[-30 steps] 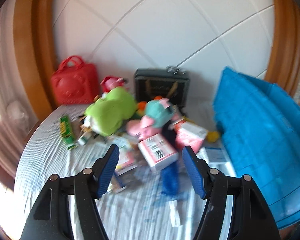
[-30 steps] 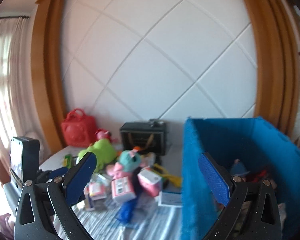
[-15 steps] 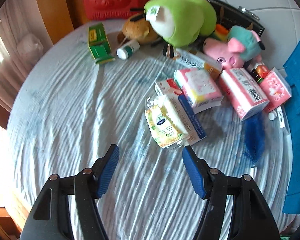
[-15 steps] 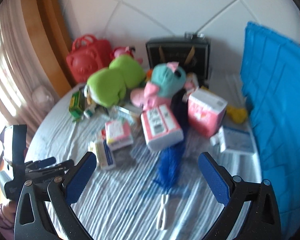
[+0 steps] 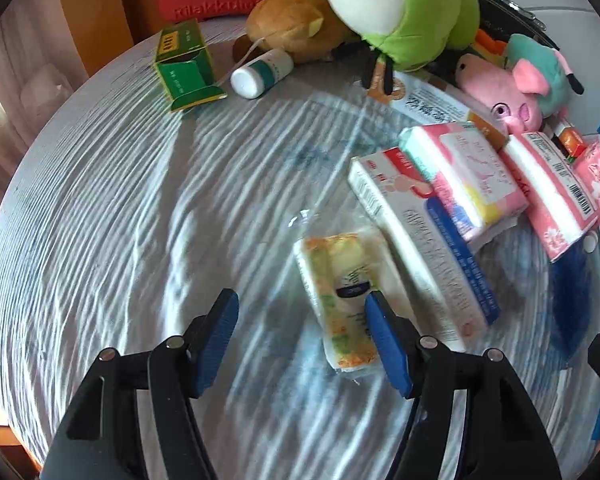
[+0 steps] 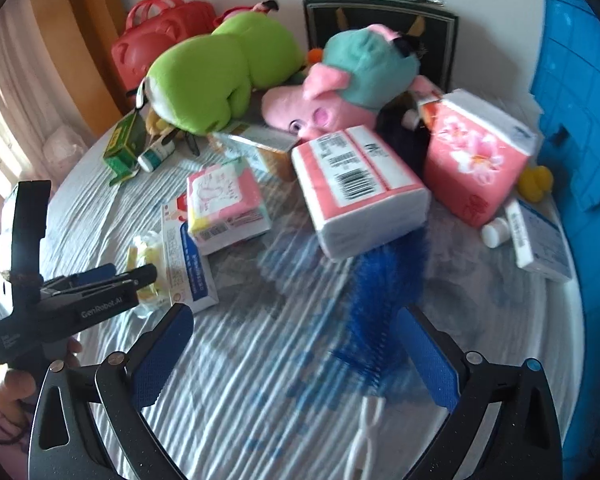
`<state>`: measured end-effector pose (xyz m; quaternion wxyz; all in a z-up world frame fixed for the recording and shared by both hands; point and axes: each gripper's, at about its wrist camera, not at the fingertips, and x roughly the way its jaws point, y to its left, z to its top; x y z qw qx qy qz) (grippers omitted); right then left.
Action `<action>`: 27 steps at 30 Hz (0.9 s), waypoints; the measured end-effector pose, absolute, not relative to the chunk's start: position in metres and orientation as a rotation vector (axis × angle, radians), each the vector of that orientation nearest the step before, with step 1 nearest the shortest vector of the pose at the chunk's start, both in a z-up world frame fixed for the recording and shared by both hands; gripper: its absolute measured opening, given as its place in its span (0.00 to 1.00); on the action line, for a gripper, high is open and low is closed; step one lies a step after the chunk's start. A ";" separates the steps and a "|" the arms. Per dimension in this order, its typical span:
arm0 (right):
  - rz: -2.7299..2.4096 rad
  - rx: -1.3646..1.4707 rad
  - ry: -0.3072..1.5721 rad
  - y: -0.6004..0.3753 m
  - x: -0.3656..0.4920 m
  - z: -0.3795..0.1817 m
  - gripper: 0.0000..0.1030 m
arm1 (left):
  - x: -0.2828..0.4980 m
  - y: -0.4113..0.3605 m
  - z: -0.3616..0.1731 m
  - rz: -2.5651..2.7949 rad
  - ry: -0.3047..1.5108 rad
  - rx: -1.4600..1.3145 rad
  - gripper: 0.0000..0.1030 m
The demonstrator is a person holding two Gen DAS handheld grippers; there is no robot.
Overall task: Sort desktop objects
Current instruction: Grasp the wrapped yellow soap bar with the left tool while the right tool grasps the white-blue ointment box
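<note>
A clutter of objects lies on a round table with a striped cloth (image 5: pixel 120 220). My left gripper (image 5: pixel 300 308) stands open just above the cloth. A small yellow-green tissue pack (image 5: pixel 340 292) lies by its right finger, not gripped, next to a white and blue box (image 5: pixel 424 256). My right gripper (image 6: pixel 296 320) is open too, low over the cloth. A blue bristle brush (image 6: pixel 384 292) with a white handle lies by its right finger. The left gripper (image 6: pixel 112 276) shows at the left of the right wrist view, over the yellow pack.
Pink tissue packs (image 6: pixel 360 184), a green plush (image 6: pixel 220 76), a pink pig plush (image 6: pixel 340 92), a green box (image 5: pixel 184 64) and a white bottle (image 5: pixel 260 74) crowd the far side. A blue bin (image 6: pixel 580 120) stands at the right. A hand (image 6: pixel 16 384) holds the left gripper.
Both grippers have come down toward the table and tipped downward, so the objects fill the views. Their jaws have stayed as wide as before.
</note>
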<state>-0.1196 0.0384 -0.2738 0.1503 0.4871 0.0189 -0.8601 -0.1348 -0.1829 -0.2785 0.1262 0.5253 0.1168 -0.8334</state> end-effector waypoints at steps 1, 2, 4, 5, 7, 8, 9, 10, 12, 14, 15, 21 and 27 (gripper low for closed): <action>-2.452 1.401 0.066 0.030 -0.120 -0.277 1.00 | -0.130 -0.190 -0.280 -2.444 0.384 1.527 0.63; -2.434 1.399 0.069 0.024 -0.122 -0.281 1.00 | -0.126 -0.195 -0.280 -2.451 0.413 1.524 0.63; -2.386 1.390 0.088 0.007 -0.123 -0.287 1.00 | -0.120 -0.203 -0.279 -2.461 0.401 1.515 0.63; -2.366 1.392 0.108 -0.003 -0.124 -0.291 1.00 | -0.119 -0.205 -0.278 -2.470 0.398 1.517 0.63; -2.342 1.403 0.111 -0.015 -0.126 -0.297 1.00 | -0.117 -0.205 -0.274 -2.488 0.408 1.518 0.63; -2.340 1.405 0.100 -0.019 -0.127 -0.300 1.00 | -0.116 -0.204 -0.270 -2.513 0.416 1.511 0.63; -2.340 1.408 0.089 -0.022 -0.129 -0.301 1.00 | -0.114 -0.200 -0.266 -2.538 0.421 1.505 0.63; -2.349 1.410 0.079 -0.022 -0.130 -0.300 0.98 | -0.114 -0.195 -0.263 -2.558 0.419 1.506 0.63; -2.364 1.404 0.068 -0.020 -0.131 -0.297 0.89 | -0.116 -0.181 -0.259 -2.611 0.388 1.522 0.63; -2.377 1.409 0.086 -0.017 -0.133 -0.295 0.83 | -0.123 -0.170 -0.261 -2.624 0.325 1.543 0.63; -2.373 1.411 0.094 -0.017 -0.134 -0.295 0.83 | -0.128 -0.164 -0.265 -2.604 0.283 1.565 0.63; -2.334 1.406 0.135 -0.028 -0.137 -0.301 0.83 | -0.140 -0.180 -0.285 -2.562 0.168 1.541 0.65; -2.287 1.416 0.206 -0.052 -0.142 -0.318 0.71 | -0.135 -0.196 -0.286 -2.560 0.180 1.535 0.62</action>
